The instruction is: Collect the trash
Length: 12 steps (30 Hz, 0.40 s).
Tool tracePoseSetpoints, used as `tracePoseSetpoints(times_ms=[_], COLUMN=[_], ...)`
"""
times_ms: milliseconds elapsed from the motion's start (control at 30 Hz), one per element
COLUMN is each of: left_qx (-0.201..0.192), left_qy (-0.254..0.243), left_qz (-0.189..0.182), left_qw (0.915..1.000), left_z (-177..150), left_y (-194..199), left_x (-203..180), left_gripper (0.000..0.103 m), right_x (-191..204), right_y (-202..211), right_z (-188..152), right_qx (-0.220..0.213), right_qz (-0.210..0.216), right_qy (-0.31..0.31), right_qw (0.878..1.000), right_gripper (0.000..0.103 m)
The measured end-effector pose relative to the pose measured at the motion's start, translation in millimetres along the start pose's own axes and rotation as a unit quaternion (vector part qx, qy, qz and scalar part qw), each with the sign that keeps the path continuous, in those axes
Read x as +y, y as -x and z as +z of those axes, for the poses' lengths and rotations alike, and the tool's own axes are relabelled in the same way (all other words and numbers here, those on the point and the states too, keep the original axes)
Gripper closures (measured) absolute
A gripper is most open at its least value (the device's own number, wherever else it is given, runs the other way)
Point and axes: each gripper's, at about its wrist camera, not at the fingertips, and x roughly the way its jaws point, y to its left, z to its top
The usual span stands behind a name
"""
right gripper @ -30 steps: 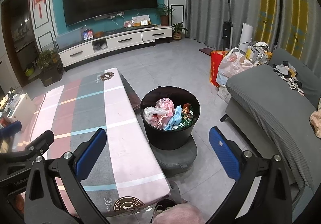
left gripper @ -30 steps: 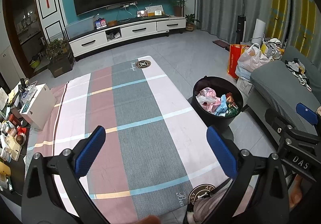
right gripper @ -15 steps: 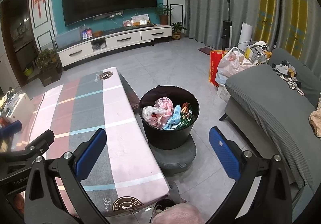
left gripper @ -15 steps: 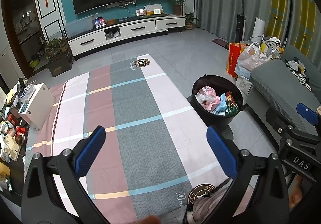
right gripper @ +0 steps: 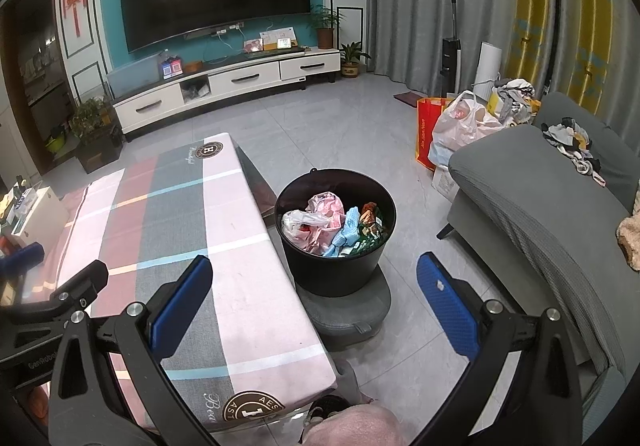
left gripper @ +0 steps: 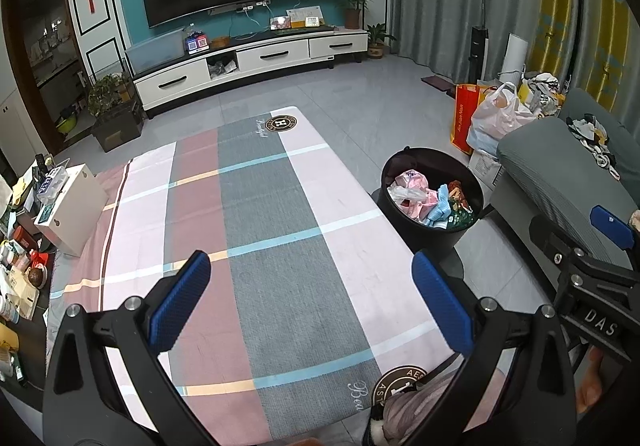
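Observation:
A black bin [right gripper: 336, 246] stands on a grey floor cushion [right gripper: 348, 310] right of the table. It holds pink plastic bags [right gripper: 320, 222], blue and green wrappers. It also shows in the left wrist view [left gripper: 432, 202]. My left gripper [left gripper: 312, 302] is open and empty above the checked tablecloth [left gripper: 260, 246]. My right gripper [right gripper: 316, 302] is open and empty, held above the table's right edge and the bin. No loose trash shows on the cloth.
A white box [left gripper: 70, 206] and small clutter [left gripper: 20, 278] sit at the table's left end. A grey sofa [right gripper: 560, 206] stands on the right, with shopping bags [right gripper: 452, 130] beyond it. A TV cabinet [left gripper: 248, 62] lines the far wall.
Both grippers stay open and empty. The views shift only slightly; the bin and table hold their places.

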Motion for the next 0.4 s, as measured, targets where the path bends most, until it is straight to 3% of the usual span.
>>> tracePoseSetpoints(times_ms=[400], left_qx=[0.004], left_qy=[0.002], left_qz=[0.000], left_qw=[1.0000], left_z=[-1.1], left_y=[-3.0], left_x=[0.3], left_gripper=[0.003], right_x=[0.9], right_y=[-1.3], right_z=[-0.3], right_qx=[0.001], right_qz=[-0.001], right_qy=[-0.001], right_qw=[1.000], right_gripper=[0.003])
